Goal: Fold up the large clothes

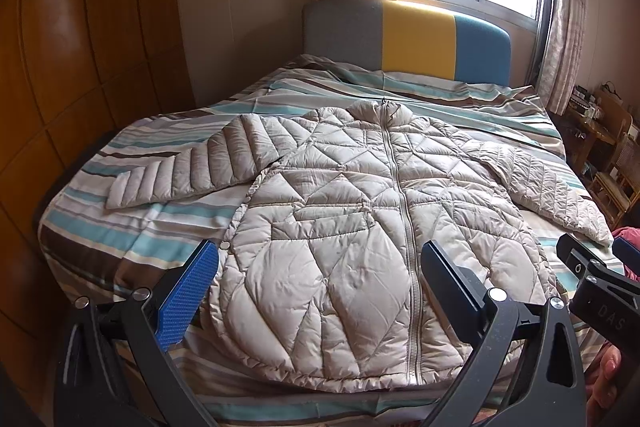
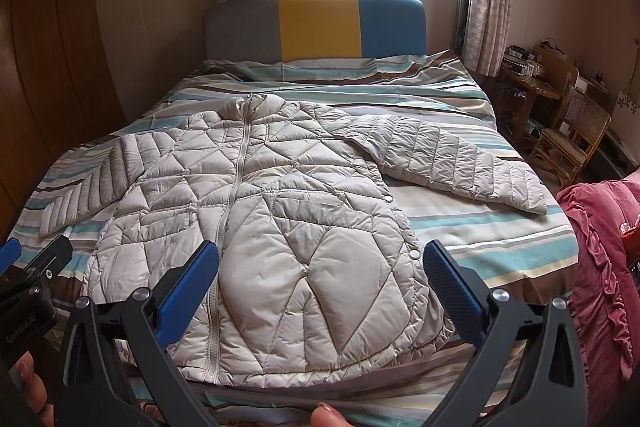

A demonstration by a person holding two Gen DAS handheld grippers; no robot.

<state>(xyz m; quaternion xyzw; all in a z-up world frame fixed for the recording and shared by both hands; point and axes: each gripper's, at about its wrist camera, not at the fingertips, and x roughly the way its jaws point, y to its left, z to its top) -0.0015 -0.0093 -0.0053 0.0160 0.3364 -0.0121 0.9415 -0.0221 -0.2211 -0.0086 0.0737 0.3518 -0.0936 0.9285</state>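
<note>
A beige quilted puffer jacket lies flat, zipped, front up on the striped bed, collar toward the headboard, both sleeves spread out to the sides. It also shows in the right wrist view. My left gripper is open and empty, hovering above the jacket's hem on its left half. My right gripper is open and empty above the hem's right half. The right gripper also shows at the right edge of the left wrist view. The left gripper shows at the left edge of the right wrist view.
A grey, yellow and blue headboard stands under a bright window. A wooden wardrobe runs along the bed's left side. A red ruffled quilt lies at the bed's right. A rattan chair and table stand beyond it.
</note>
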